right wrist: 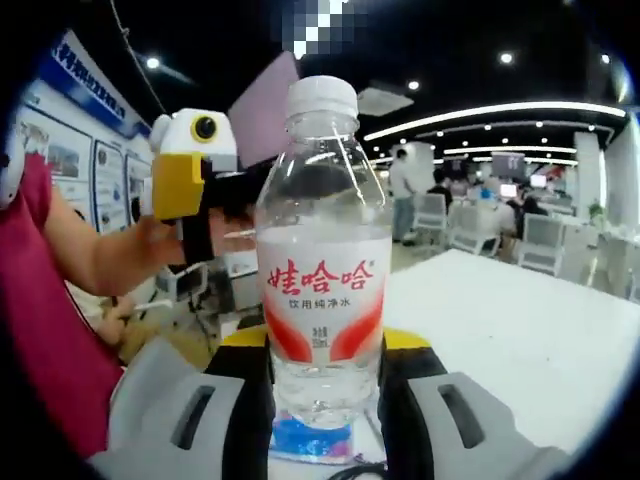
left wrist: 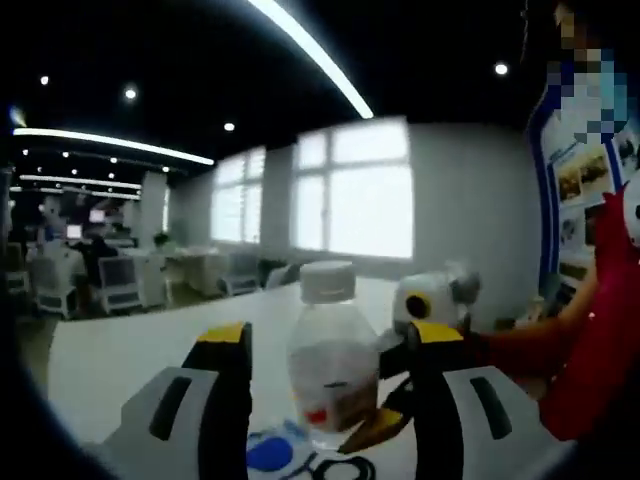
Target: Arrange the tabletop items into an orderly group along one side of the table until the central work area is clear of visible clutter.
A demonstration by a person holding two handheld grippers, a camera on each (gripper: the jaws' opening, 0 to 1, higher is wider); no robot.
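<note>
A clear water bottle with a white cap and a red and white label stands upright on the white table. My right gripper is shut on its lower body, with a jaw pressed against each side. In the left gripper view the same bottle stands ahead of my left gripper, which is open with a gap on both sides of the bottle. The right gripper shows behind the bottle, reaching in from the right. The left gripper, in a person's hand, shows beyond the bottle at upper left.
A blue and white flat item and a black ring lie on the table at the bottle's foot. A person's red sleeve is at the right. Office chairs and desks stand far behind.
</note>
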